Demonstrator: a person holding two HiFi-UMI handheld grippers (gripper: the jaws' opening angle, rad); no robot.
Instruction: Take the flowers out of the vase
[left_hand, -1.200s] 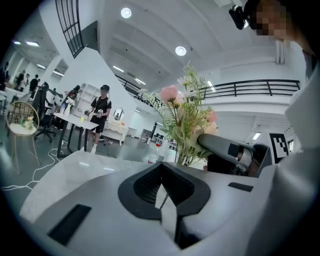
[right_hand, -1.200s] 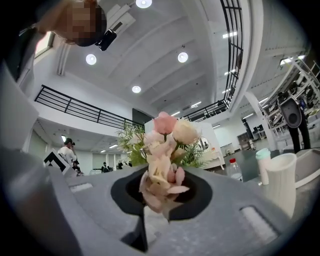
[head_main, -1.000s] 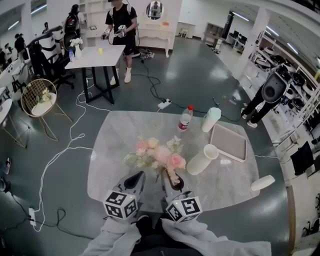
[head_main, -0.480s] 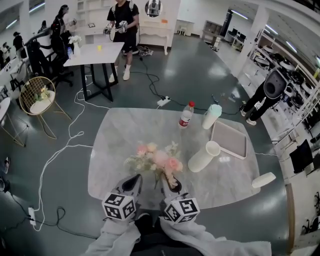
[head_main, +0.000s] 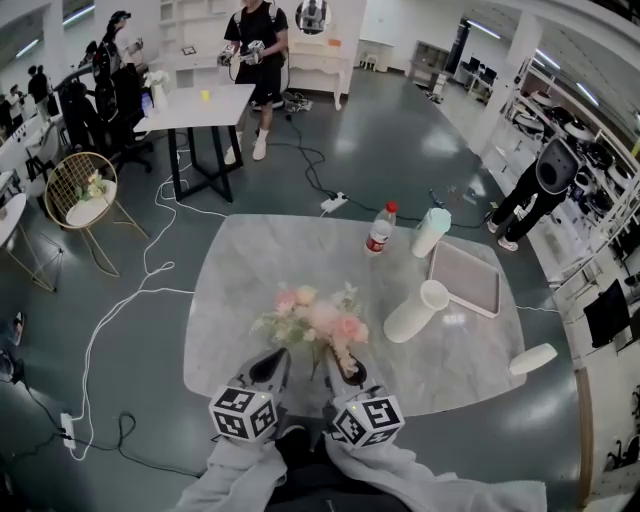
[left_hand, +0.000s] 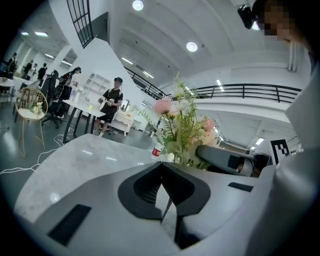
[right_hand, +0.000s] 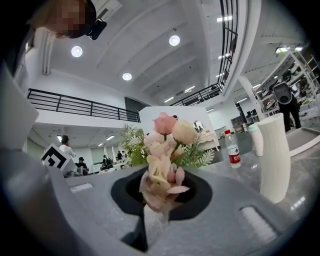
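Pinching the bunch of pink and cream flowers (right_hand: 164, 146) in its jaws, the right gripper (right_hand: 157, 200) holds them apart from the tall white vase (right_hand: 274, 155) to the jaws' right, so only setting down seems left, while the left gripper (left_hand: 162, 192) has its jaws pressed together, empty.

Head view — high up, tilted steeply down over the marble table (head_main: 240, 280) and the hall floor beyond. Left gripper view sits low over the table, facing along its jaws, flowers (left_hand: 182, 127) just ahead. Right gripper view — equally low, flowers very close, dead centre. All three share the flowers and the water bottle (head_main: 379, 229).
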